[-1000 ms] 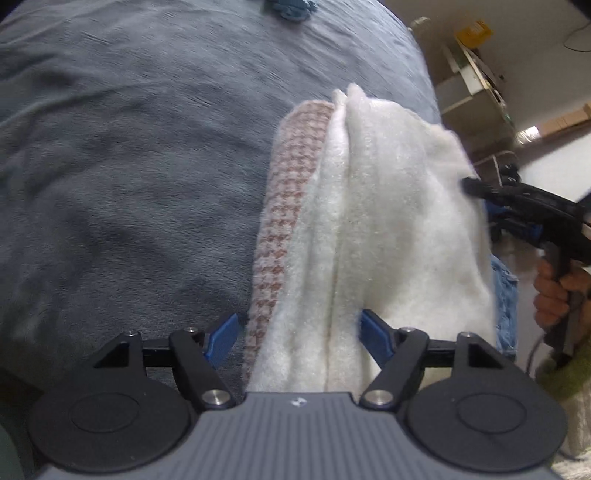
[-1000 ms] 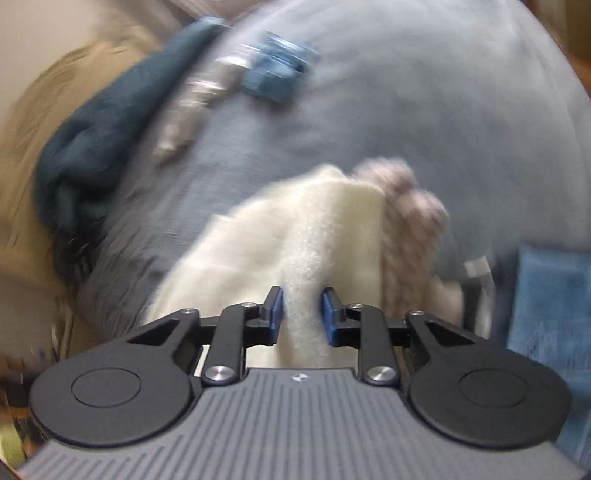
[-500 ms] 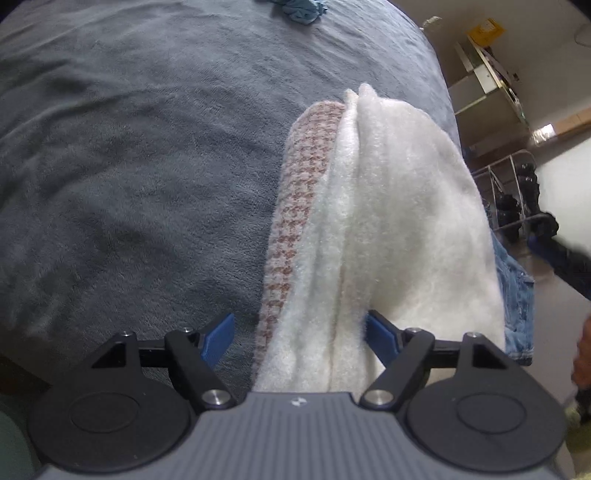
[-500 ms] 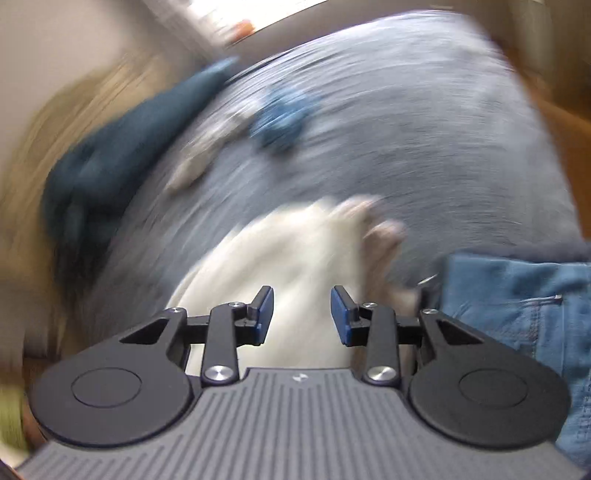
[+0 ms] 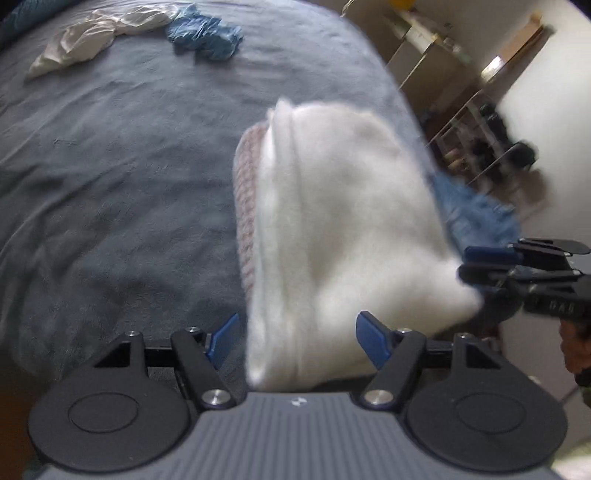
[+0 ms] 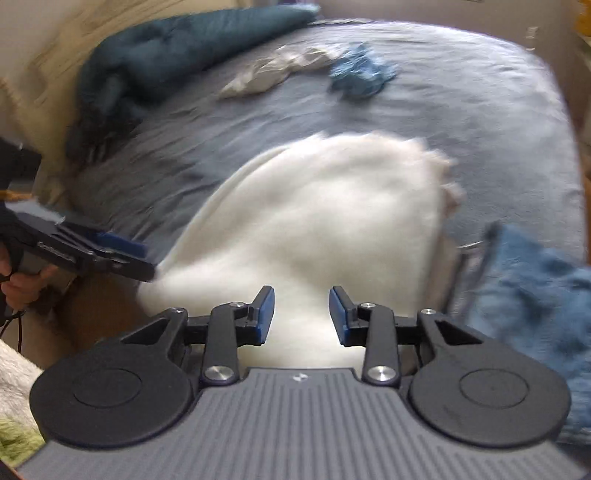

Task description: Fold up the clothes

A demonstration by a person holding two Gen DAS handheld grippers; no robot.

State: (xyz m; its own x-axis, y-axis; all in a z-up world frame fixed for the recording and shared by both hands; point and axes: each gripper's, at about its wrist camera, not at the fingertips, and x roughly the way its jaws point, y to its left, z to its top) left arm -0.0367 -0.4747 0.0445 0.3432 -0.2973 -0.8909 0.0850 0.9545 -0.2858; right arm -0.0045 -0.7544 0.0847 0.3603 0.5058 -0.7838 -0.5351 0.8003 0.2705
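A folded white fleecy garment (image 5: 343, 221) with a brown houndstooth outer side (image 5: 245, 206) lies on the grey-blue bed (image 5: 110, 166). My left gripper (image 5: 298, 341) hangs just above its near end. Its jaws are wide and closing, with the garment's end between them, and the blue pads do not press on it. In the right wrist view the same garment (image 6: 314, 214) lies ahead of my right gripper (image 6: 301, 314), whose jaws stand apart over the fleece and grip nothing. Each gripper shows in the other view, the right gripper (image 5: 465, 264) and the left gripper (image 6: 144, 258), both at the garment's near corners.
Blue jeans (image 6: 535, 295) lie beside the garment at the bed's edge. A crumpled white cloth (image 5: 85, 33) and a crumpled blue garment (image 5: 203, 27) lie at the far end. A dark teal blanket (image 6: 166, 48) is heaped by the headboard. Shelves (image 5: 424, 48) stand past the bed.
Both grippers have drawn back and risen, so the garment looks smaller. The right gripper's jaws have widened from a narrow gap. The right gripper has swung to the garment's near corner.
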